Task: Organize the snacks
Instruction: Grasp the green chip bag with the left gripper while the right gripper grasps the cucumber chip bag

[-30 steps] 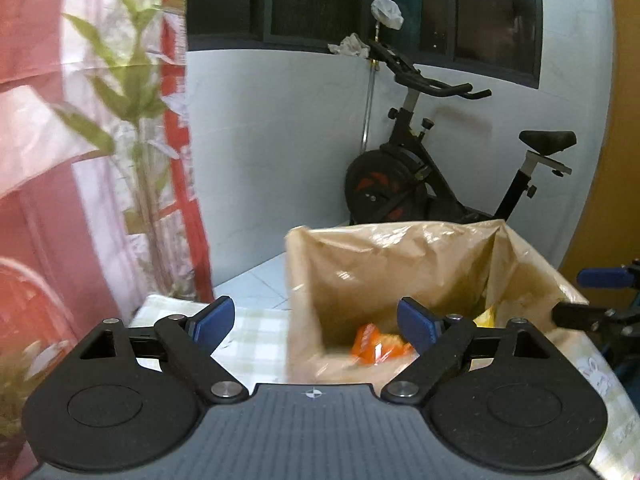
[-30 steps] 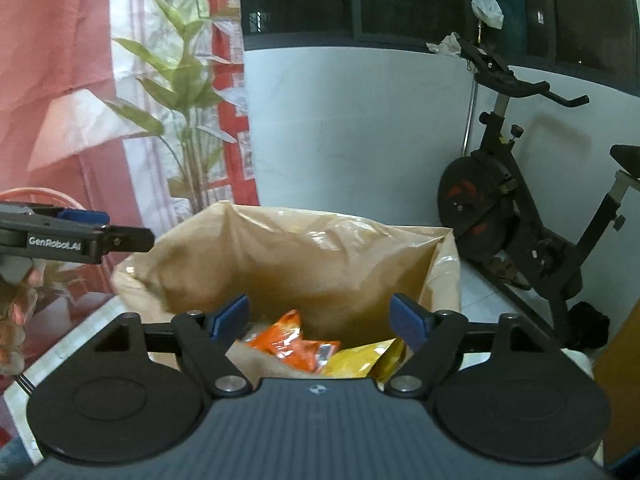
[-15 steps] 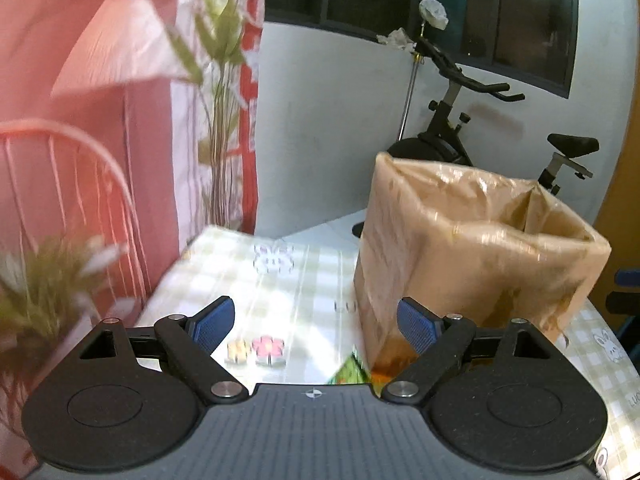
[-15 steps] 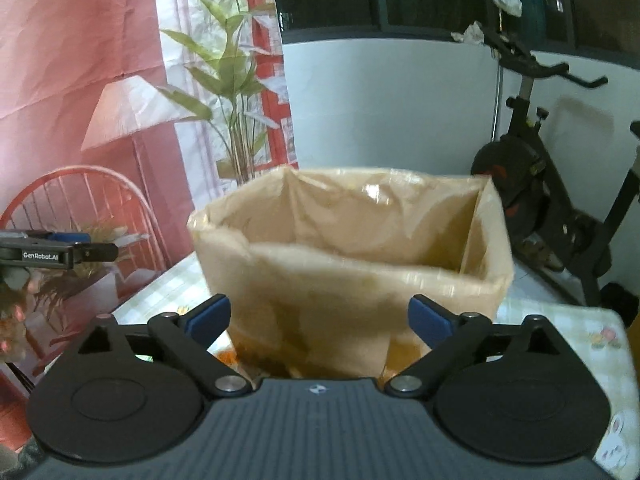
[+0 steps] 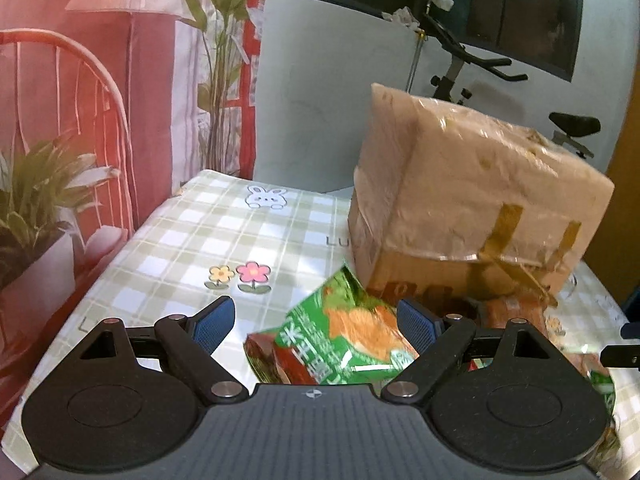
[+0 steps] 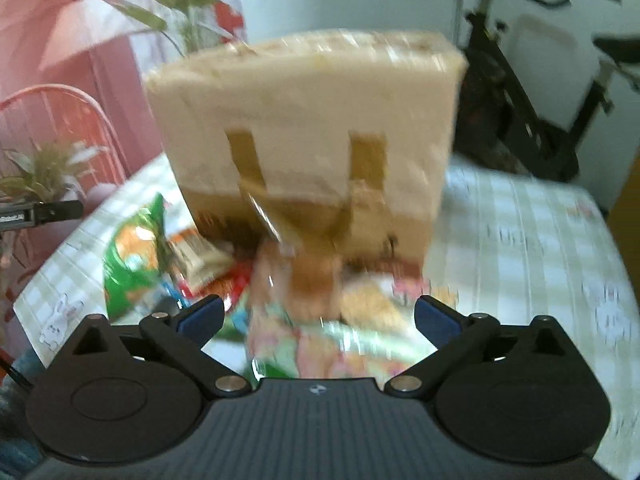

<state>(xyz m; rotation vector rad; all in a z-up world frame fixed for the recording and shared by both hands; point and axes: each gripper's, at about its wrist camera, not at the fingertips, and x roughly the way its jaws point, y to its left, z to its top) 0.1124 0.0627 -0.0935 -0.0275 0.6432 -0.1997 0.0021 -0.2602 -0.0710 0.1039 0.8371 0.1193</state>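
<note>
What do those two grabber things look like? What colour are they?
Both look the same. The left gripper and the right gripper each have a dark grey ribbed body with a small round emblem in the middle, two black rounded plates with circle outlines, and black link arms with silver rivets. The fingertips carry blue pads. No hands, sleeves or cables show clearly.
</note>
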